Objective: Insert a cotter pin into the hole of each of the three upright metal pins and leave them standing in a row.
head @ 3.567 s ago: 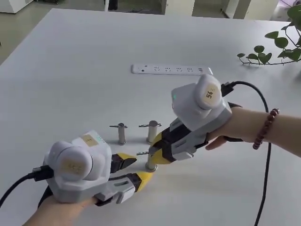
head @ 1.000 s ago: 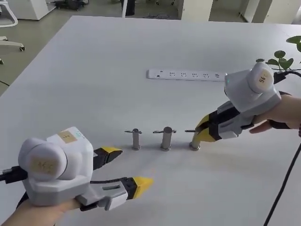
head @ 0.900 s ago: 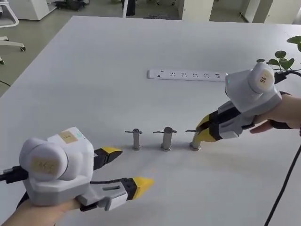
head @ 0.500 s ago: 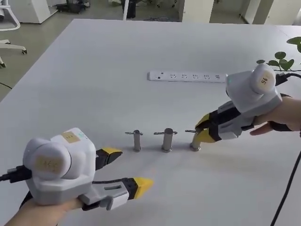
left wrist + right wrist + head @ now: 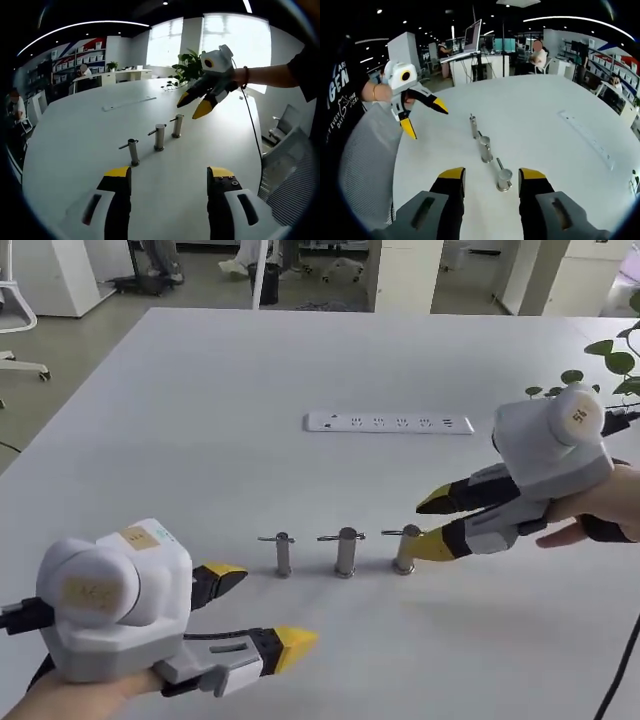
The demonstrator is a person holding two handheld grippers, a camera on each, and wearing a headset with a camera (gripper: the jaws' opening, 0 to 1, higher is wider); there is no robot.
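Three short silver metal pins (image 5: 346,552) stand upright in a tidy row on the wide white worktop (image 5: 180,410), evenly spaced. Each one carries a thin wire cotter pin (image 5: 335,537) poking sideways through its top.

Over on the right, the yellow-tipped right tongs (image 5: 428,525) are spread apart and pinching nothing. Their lower tip hangs just beside the end pin (image 5: 405,550) of the row. From the right gripper view, the right tongs (image 5: 492,176) gape wide. That end pin (image 5: 504,179) sits right in the gap between the tips, and I cannot tell whether either tip touches it.

Down at the near side, the left tongs (image 5: 262,608) are spread too, holding nothing, near the row's other end but apart from it. In the left gripper view, the left tongs (image 5: 169,175) frame bare worktop. The row of pins runs away ahead, with the right tongs (image 5: 197,102) above its far end.

Further back, a long white power strip (image 5: 390,423) lies flat on the worktop. A green leafy plant (image 5: 610,360) leans in at the edge.
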